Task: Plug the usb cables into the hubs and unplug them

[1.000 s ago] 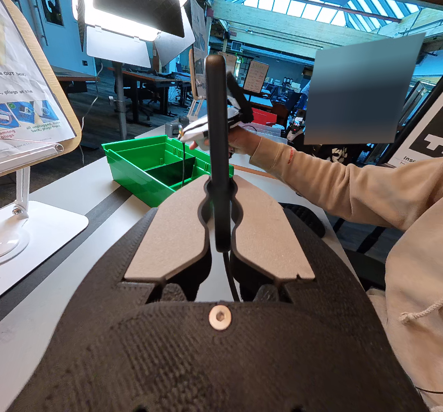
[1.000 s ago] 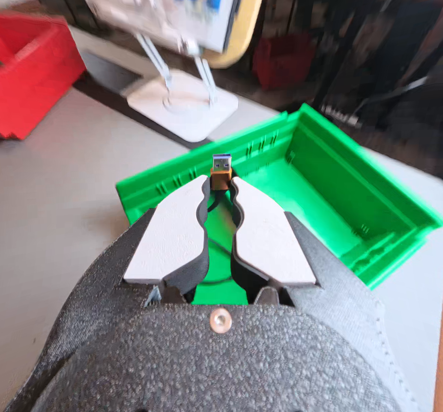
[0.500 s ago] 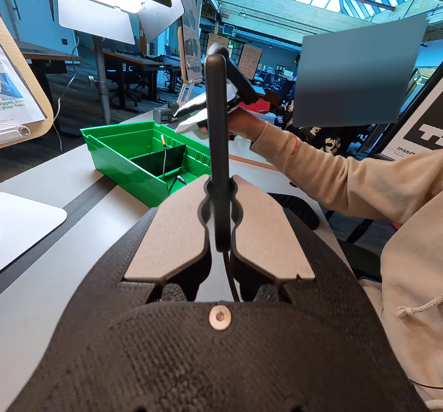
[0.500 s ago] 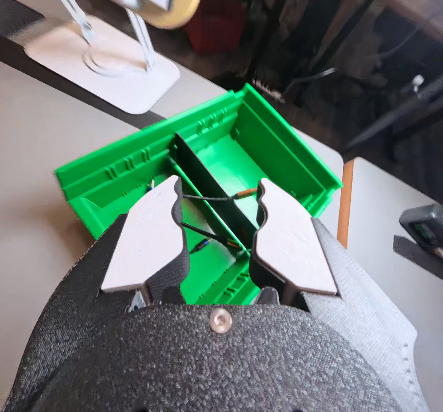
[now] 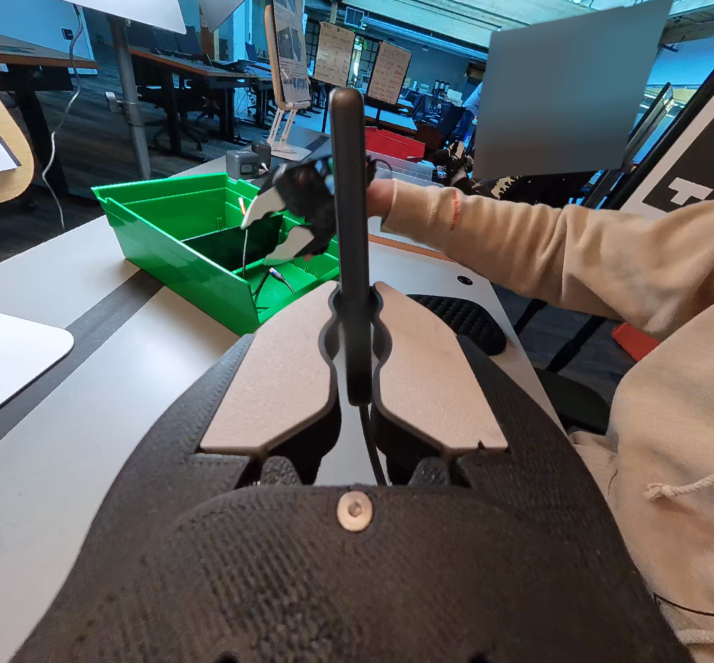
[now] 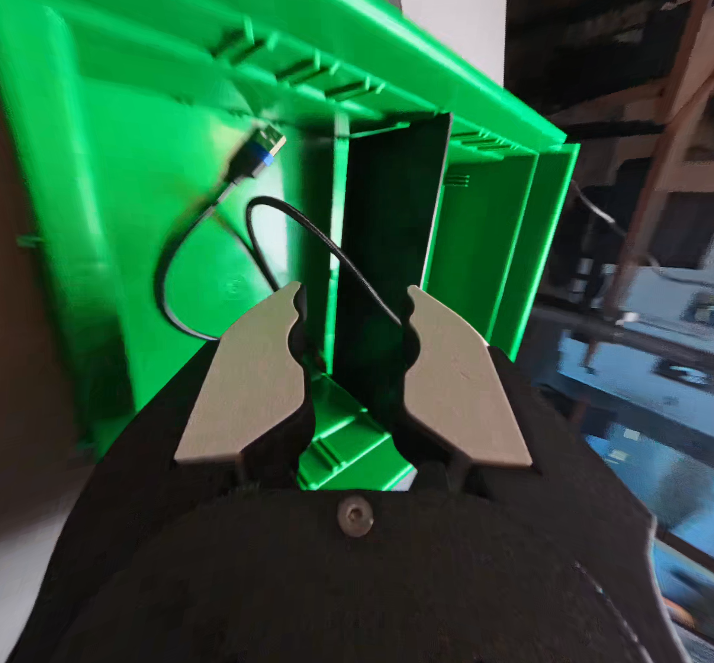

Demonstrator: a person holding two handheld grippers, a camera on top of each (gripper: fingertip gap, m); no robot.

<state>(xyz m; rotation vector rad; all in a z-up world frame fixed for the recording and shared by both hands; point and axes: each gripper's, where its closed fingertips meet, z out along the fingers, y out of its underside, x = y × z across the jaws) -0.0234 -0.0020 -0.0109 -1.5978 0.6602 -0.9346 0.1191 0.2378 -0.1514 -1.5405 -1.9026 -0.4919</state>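
The left gripper [image 5: 353,297] is clamped on a slim dark hub [image 5: 347,219], held upright with a thin cord trailing from its lower end down between the fingers; no cable is plugged into any part of it that shows. The right gripper [image 6: 353,293] has its jaws apart and holds nothing, poised over the green bin [image 5: 185,258], straddling the black divider [image 6: 386,239] that splits the bin. One usb cable [image 6: 301,235] lies looped in the compartment left of that divider in the right wrist view, its blue-tipped plug [image 6: 262,150] resting near the bin's wall; the cable arcs across the divider's face toward the right finger, and whether it touches that finger is unclear. By my judgement the unplugging is done for this cable and it sits in the bin, so what remains is stowing the hub or starting another plug-in cycle. The bin is glossy, hard moulded plastic with slotted ribs along its walls; the divider is a flat, matte sheet. The gripper pads [image 5: 278,374] are pale, grainy and scalloped, set in coarse, layered black housings. The hub is smooth and rounded at the top.
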